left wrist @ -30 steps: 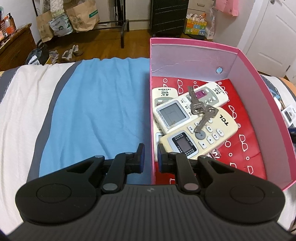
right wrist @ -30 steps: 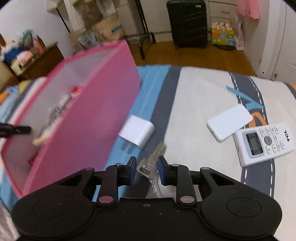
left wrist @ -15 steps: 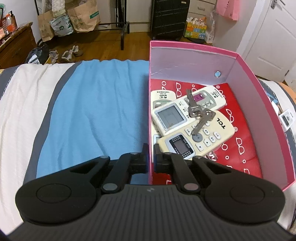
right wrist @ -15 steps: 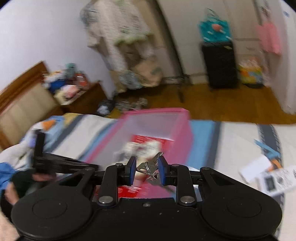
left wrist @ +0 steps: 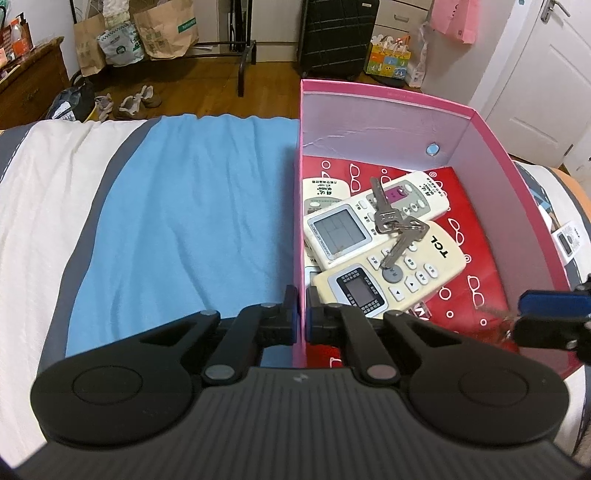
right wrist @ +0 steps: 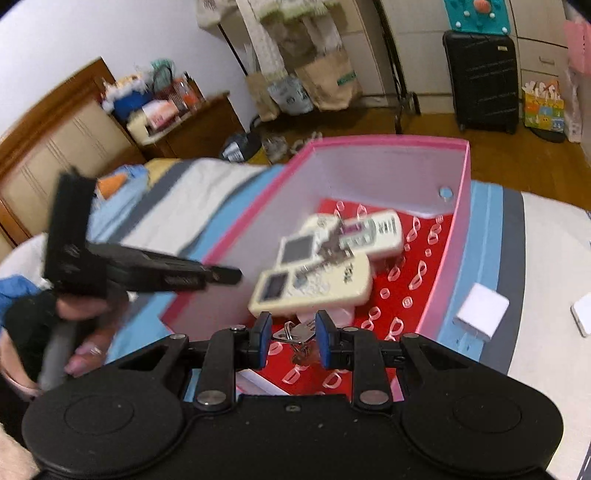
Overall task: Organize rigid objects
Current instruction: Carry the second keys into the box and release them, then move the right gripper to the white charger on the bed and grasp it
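A pink box (left wrist: 384, 95) with a red floor stands on the bed. Inside lie three remotes, among them a cream TCL remote (left wrist: 424, 264), with a bunch of keys (left wrist: 393, 221) on top. My left gripper (left wrist: 302, 319) is shut on the box's left wall near its front corner. It also shows in the right wrist view as the left gripper (right wrist: 221, 275), held by a hand (right wrist: 83, 314). My right gripper (right wrist: 291, 334) is shut on a second bunch of keys (right wrist: 295, 335), hanging over the box's near end. In the left wrist view the right gripper (left wrist: 532, 314) enters from the right edge.
A white charger (right wrist: 482, 314) lies on the bed right of the box, and a white power bank (right wrist: 583, 314) sits at the frame's edge. Another remote (left wrist: 570, 238) lies beyond the box's right wall. A suitcase (left wrist: 338, 35) and paper bags (left wrist: 166, 27) stand on the floor.
My right gripper has carried its keys from over the bed beside the box to above the box's inside. My left gripper has closed on the box wall.
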`<action>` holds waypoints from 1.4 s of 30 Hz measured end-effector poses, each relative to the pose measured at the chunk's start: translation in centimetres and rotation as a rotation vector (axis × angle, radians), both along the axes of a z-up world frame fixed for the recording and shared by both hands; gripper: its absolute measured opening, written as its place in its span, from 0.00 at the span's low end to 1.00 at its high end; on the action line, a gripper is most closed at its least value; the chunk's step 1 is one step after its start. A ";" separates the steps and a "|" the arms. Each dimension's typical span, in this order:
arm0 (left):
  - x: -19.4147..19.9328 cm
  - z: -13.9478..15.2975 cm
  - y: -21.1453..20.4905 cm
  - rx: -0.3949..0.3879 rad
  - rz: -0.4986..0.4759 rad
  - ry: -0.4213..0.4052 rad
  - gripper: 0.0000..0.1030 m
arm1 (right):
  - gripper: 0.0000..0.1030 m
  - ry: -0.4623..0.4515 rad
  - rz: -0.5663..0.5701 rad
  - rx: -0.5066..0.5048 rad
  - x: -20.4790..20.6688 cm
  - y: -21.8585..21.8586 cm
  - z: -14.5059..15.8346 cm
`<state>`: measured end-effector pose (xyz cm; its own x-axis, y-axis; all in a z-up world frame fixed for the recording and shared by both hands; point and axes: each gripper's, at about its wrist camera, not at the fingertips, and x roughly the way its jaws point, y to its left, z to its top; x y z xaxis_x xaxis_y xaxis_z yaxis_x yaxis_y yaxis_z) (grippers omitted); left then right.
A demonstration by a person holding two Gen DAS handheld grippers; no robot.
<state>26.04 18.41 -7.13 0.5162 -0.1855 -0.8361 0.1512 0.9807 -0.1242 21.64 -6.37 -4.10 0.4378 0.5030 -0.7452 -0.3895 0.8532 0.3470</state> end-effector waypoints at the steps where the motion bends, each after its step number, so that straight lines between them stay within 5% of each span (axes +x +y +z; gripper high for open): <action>1: -0.1 0.0 0.0 0.000 0.000 0.000 0.03 | 0.31 0.000 -0.011 -0.002 -0.2 -0.4 0.0; 10: 0.0 0.1 -0.2 0.004 -0.002 0.003 0.04 | 0.49 -0.090 -0.116 0.028 0.1 -7.0 4.6; 19: 0.0 0.1 -0.2 0.005 0.004 0.010 0.04 | 0.50 0.055 -0.353 0.005 3.2 -14.3 -1.1; 24: -0.1 0.1 -0.3 0.015 -0.001 0.007 0.04 | 0.50 0.129 -0.313 0.000 4.3 -13.1 -4.1; 30: 0.0 -0.1 -0.3 0.013 0.000 0.006 0.05 | 0.64 -0.008 -0.076 -0.225 4.1 -8.5 -5.9; 33: 0.0 -0.1 -0.3 0.009 0.000 0.007 0.05 | 0.64 -0.001 -0.039 -0.265 3.6 -7.7 -7.5; 37: 0.0 -0.2 -0.2 0.007 -0.006 0.003 0.05 | 0.70 -0.121 -0.018 -0.346 3.4 -6.6 -7.9; 42: 0.1 -0.6 0.0 -0.002 -0.008 0.007 0.05 | 0.79 -0.194 -0.097 -0.252 3.6 -8.2 -9.0</action>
<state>26.15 18.37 -7.70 0.5093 -0.1913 -0.8391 0.1578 0.9792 -0.1275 25.28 -14.61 -13.14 0.6208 0.2621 -0.7388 -0.3404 0.9391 0.0471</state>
